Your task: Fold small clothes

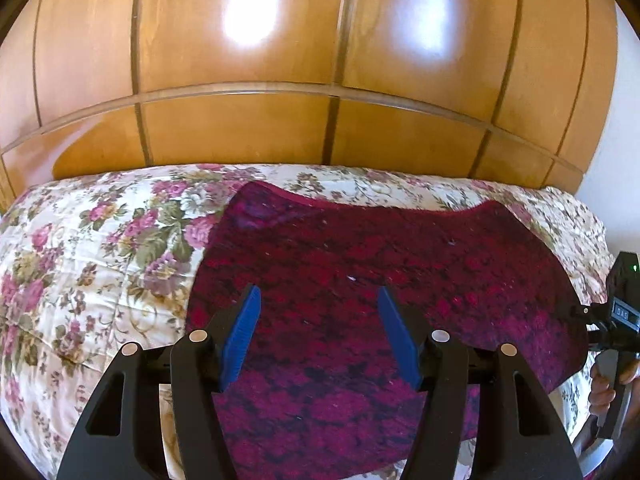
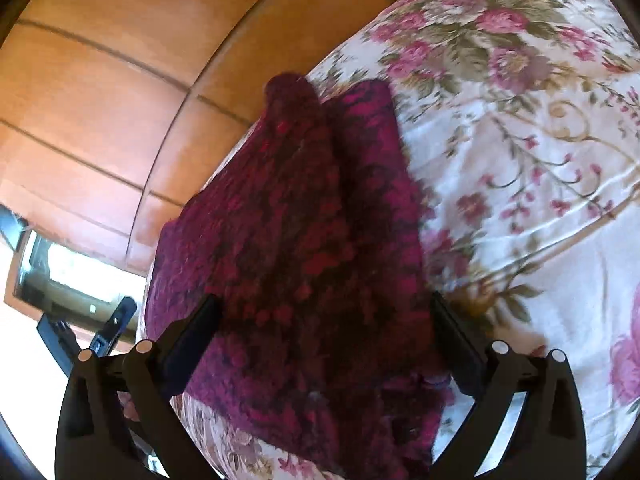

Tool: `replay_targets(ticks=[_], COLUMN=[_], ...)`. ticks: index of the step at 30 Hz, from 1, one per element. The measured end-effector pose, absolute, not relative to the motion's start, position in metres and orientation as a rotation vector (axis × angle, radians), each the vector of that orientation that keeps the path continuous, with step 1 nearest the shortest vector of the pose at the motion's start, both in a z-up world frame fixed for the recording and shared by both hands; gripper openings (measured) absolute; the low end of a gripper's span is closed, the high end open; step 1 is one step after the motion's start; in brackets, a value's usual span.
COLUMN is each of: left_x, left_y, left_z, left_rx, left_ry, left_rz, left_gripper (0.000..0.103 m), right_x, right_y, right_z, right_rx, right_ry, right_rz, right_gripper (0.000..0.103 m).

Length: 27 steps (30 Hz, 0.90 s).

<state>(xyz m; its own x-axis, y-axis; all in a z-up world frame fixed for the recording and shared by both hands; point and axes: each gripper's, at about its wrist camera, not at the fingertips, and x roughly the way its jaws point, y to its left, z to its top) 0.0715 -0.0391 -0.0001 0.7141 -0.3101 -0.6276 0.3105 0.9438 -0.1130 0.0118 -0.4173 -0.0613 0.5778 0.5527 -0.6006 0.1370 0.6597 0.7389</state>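
Wooden wardrobe (image 1: pixel 320 60) fills the whole back of the left wrist view, glossy panels with two bright patches of light on them; in the right wrist view the same wood curves across the upper left. Below it the bed (image 1: pixel 100 248) spreads wide under a cream cover printed with pink roses and green leaves, and it rolls across the right side of the right wrist view too (image 2: pixel 540 160). On that cover lies the dark red and magenta knitted garment (image 1: pixel 360 272), spread fairly flat, its far edge dipping in a shallow curve towards the wardrobe; from the right wrist (image 2: pixel 300 240) it shows a raised fold running lengthwise, one layer lying over another, though that view is blurred. Left tongs (image 1: pixel 319 334) hover over the near part of the garment, blue pads spread wide with nothing between them; released. Right tongs (image 2: pixel 322 360) sit low over the garment's near end, dark fingers splayed to either side of the fabric, not pinching it; released as well. At the right edge of the left wrist view the right device's black body appears, with the person's hand (image 1: pixel 612 384) wrapped around its grip.
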Motion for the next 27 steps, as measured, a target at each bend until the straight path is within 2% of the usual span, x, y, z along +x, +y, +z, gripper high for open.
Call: replay_targets(ticks=[3,5,6,8,11,17,27], left_x=[0.069,0.068,0.068,0.069,0.072,0.075,0.080], left_y=[-0.045,-0.049,-0.050,-0.051,-0.052,-0.051,-0.038], left_z=[-0.003,-0.006,-0.007,-0.010,-0.017,-0.026,-0.029], left_rx=[0.006,0.014,0.016,0.016,0.004,-0.009,-0.078], left_ry=[0.701,0.707,0.711,0.722,0.747,0.771,0.786], left_rz=[-0.354,-0.362,-0.366,-0.375,-0.386,-0.391,-0.409], left_gripper=[0.060,0.060,0.060,0.060,0.060,0.060,0.060], right_x=[0.013,0.012,0.011,0.008,0.005,0.005,0.019], right_y=[-0.413,-0.412,-0.412,-0.410,-0.405,-0.388,-0.328], right_z=[-0.060,-0.060,-0.060,-0.057,-0.045,-0.003,0.062], right_rx=[0.834,0.836,0.839,0.833,0.825,0.781,0.646], right_ry=[0.960,0.971,0.974,0.973,0.956,0.894,0.814], right_rz=[0.294,0.299,0.304,0.317,0.331,0.383,0.474], right_gripper=[0.094,0.078,0.075,0.062,0.054,0.044,0.040])
